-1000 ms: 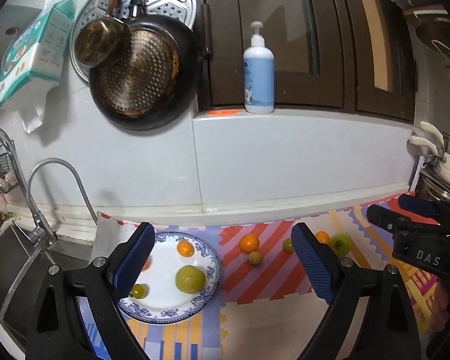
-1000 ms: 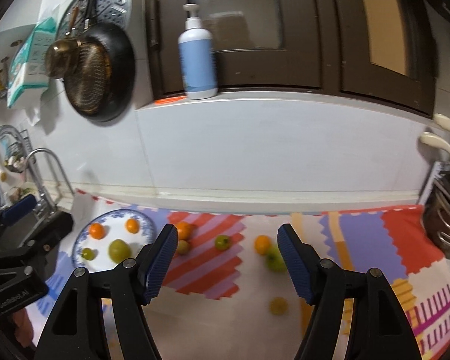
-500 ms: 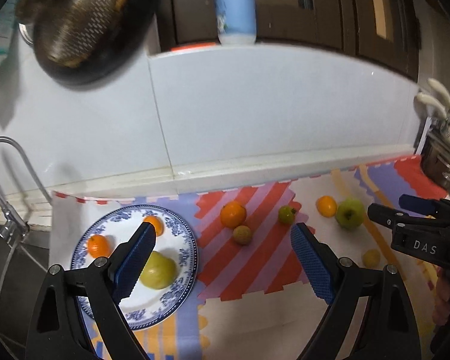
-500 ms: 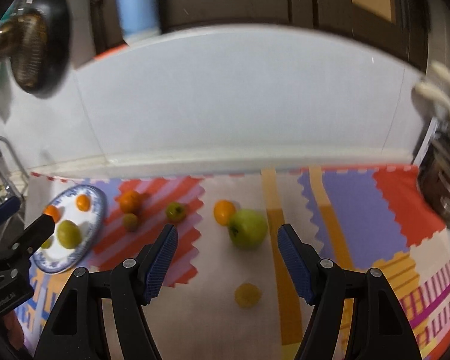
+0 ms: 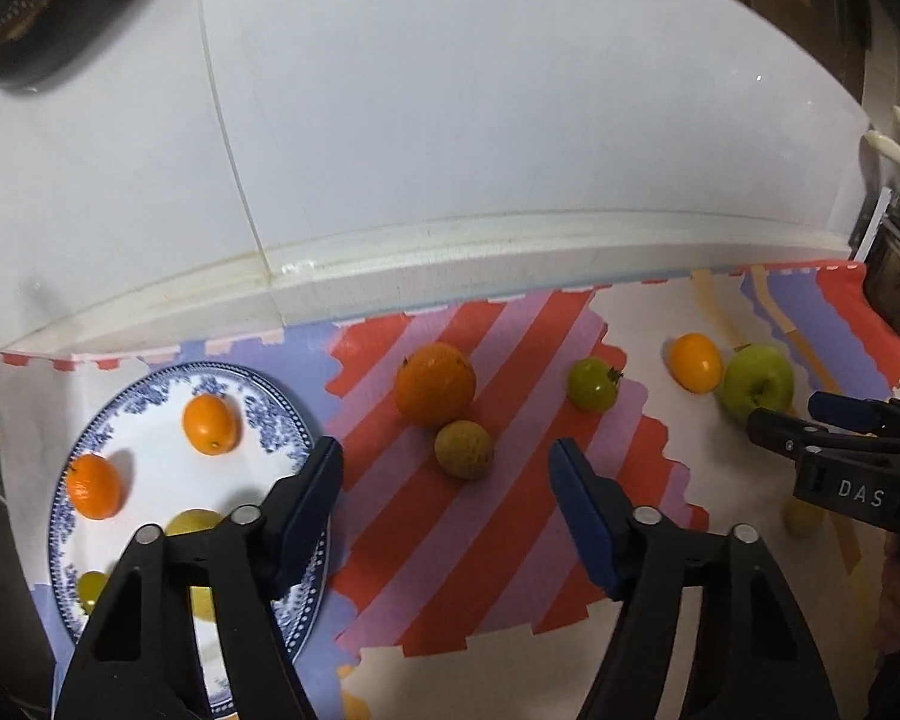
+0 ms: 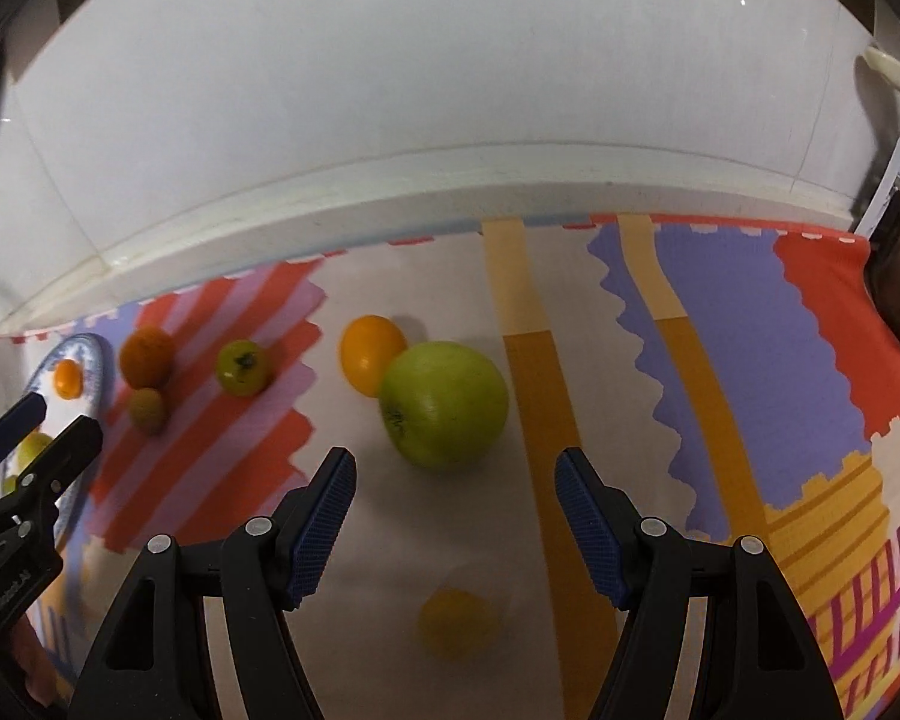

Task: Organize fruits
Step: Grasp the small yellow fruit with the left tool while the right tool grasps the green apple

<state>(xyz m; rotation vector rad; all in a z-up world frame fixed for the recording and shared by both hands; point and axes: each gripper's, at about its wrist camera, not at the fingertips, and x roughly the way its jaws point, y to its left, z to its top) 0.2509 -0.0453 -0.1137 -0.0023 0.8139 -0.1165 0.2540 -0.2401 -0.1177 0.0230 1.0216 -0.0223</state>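
A blue-and-white plate (image 5: 270, 420) at the left holds two small oranges, a yellow-green fruit and a small green one. On the patterned mat lie a large orange (image 5: 435, 383), a brownish round fruit (image 5: 463, 449), a green tomato (image 5: 593, 383), a small orange (image 5: 696, 362), a green apple (image 6: 444, 402) and a yellow fruit (image 6: 459, 624). My left gripper (image 5: 445, 456) hangs over the brownish fruit with its jaws closing; the pads touch nothing. My right gripper (image 6: 456, 462) stands open just in front of the apple, not touching it.
A white tiled wall with a ledge (image 5: 450, 252) bounds the mat (image 6: 750, 330) at the back. A dark pan (image 5: 24, 30) hangs at the upper left. Pot handles (image 5: 897, 144) and a metal rack stand at the right edge.
Both grippers have dropped toward the counter and tilted down, so the fruit looks larger and the bottle and window have left view. The left jaws have narrowed; the right jaws are unchanged.
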